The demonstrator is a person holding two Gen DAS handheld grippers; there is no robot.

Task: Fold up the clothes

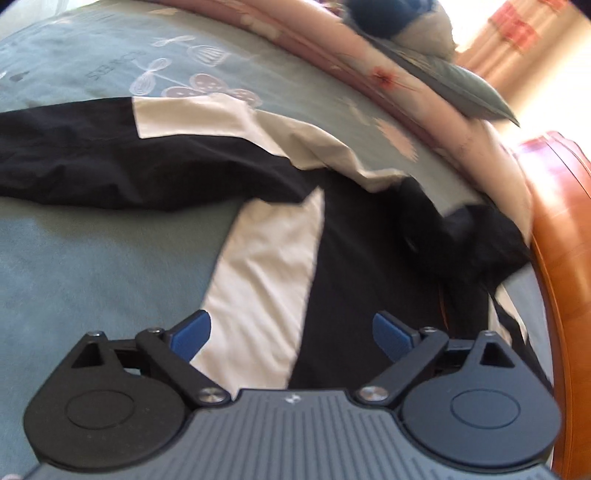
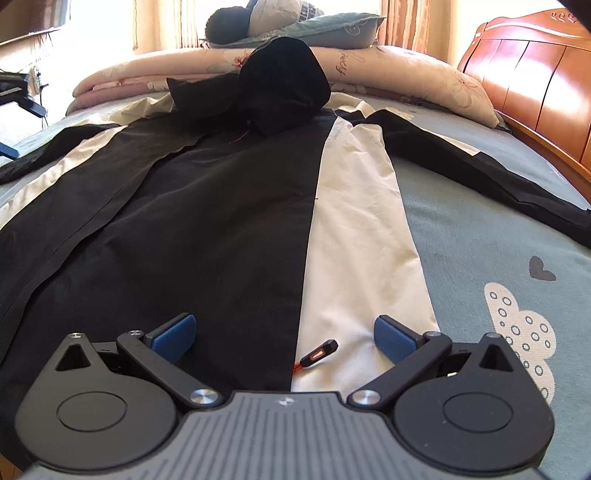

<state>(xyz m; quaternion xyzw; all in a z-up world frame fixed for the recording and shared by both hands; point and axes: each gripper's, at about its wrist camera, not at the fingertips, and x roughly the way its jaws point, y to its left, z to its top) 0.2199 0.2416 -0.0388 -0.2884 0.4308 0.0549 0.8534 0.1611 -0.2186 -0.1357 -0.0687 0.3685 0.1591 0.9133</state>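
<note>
Across the centre of both frames lay the black-and-cream jacket, spread flat on the bed. Left gripper and right gripper hovered, jaws wide, empty. A clean fold would require pinching the hem edges evenly.

A: Which surface is showing?
B: A grey-green bedsheet, printed with a cloud and a heart, is covering the bed.
A: And at the far edge?
B: A floral quilt is lying folded there, a pillow is resting on it, and a wooden headboard is standing alongside.
</note>
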